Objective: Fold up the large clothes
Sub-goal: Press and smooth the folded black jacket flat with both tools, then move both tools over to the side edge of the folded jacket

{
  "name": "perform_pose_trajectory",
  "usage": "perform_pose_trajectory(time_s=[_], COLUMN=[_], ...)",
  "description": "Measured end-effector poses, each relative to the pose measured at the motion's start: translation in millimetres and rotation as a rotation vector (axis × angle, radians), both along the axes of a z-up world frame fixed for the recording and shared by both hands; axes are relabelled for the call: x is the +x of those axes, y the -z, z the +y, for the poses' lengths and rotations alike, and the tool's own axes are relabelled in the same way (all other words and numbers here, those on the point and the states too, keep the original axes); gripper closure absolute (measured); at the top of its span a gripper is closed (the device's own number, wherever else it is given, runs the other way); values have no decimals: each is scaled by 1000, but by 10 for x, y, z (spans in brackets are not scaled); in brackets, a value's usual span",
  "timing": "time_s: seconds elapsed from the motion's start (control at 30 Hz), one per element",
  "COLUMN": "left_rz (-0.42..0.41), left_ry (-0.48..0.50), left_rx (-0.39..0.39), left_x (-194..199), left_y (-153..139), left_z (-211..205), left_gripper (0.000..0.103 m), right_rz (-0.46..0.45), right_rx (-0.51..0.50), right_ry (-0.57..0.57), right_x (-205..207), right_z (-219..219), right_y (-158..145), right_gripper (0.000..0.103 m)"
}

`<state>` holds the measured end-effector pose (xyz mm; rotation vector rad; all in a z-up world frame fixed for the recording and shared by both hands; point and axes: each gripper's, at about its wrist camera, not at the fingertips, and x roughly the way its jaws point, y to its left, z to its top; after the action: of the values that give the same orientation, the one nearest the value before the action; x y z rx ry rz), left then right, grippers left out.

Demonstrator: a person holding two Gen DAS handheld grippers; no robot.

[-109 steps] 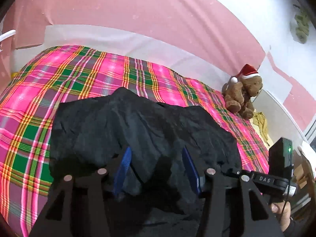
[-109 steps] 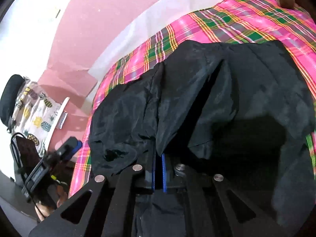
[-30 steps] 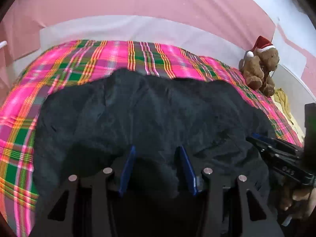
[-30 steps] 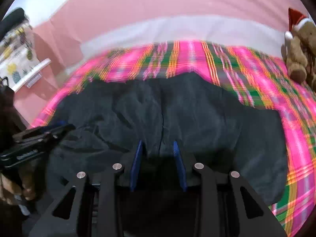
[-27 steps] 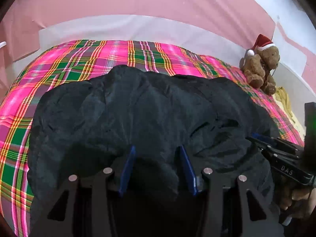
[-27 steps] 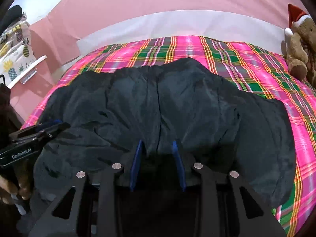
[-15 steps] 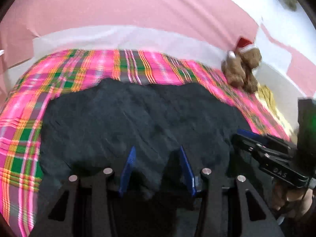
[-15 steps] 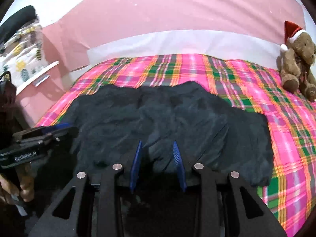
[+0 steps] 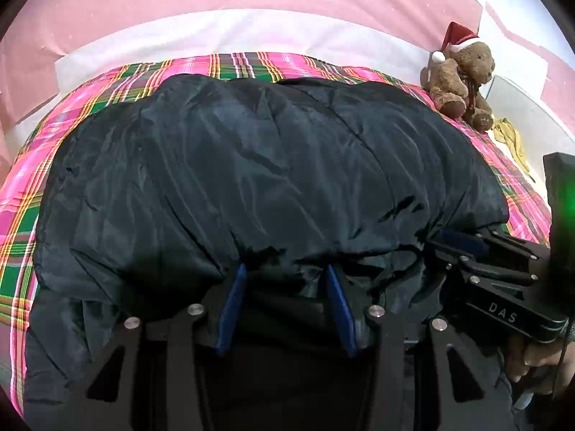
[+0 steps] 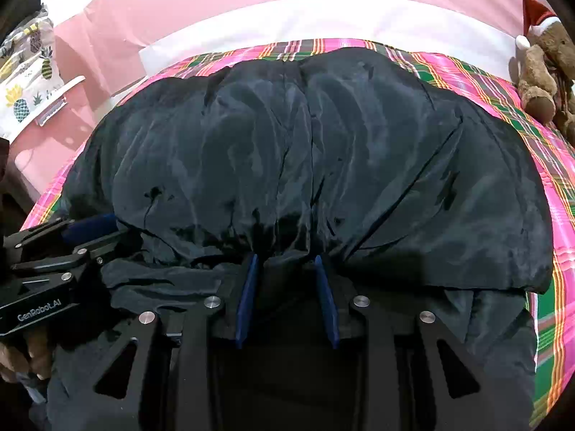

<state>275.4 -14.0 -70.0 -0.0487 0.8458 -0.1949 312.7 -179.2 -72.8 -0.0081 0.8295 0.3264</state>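
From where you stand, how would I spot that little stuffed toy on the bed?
Start at the pink and green plaid bed cover, mostly hidden under a big black shiny jacket. Follow the cover to its far right corner by the pink wall. There sits the brown plush teddy bear, the only furry thing, wearing a red and white Santa hat.
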Motion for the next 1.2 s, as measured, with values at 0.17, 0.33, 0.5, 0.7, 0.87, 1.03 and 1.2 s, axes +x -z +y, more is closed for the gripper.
perform_pose_trajectory(time_s=[0.17,0.33,0.5,0.7,0.87,1.03,1.2], left_rz=[-7,-17,-27,-25,-60,-82,-87], left_ry=[-3,-6,-11,-40,-51,-75,-126], left_rx=[6,17,40,28,5,-23,-22], left_x=[18,16,2,-206,-573,-1024,-1450], left_y=[13,12,-47,-278,-476,-623,-677], left_z=[4,-5,-34,-12,47,115,170], left_gripper=[55,55,55,54,54,50,49], right_rz=[-5,-12,-17,6,-53,-100,-121], right_rx=[1,-8,-25,42,41,50,41], right_ry=[1,4,8,62,52,41,57], right_x=[-23,-37,-49,-246,-652,-1101,-1537], right_z=[-10,4,37,-131,-218,-300,-374], right_y=[22,24,-6,-254,-494,-625,-696], right_gripper=[70,70,70,68,67,65,63])
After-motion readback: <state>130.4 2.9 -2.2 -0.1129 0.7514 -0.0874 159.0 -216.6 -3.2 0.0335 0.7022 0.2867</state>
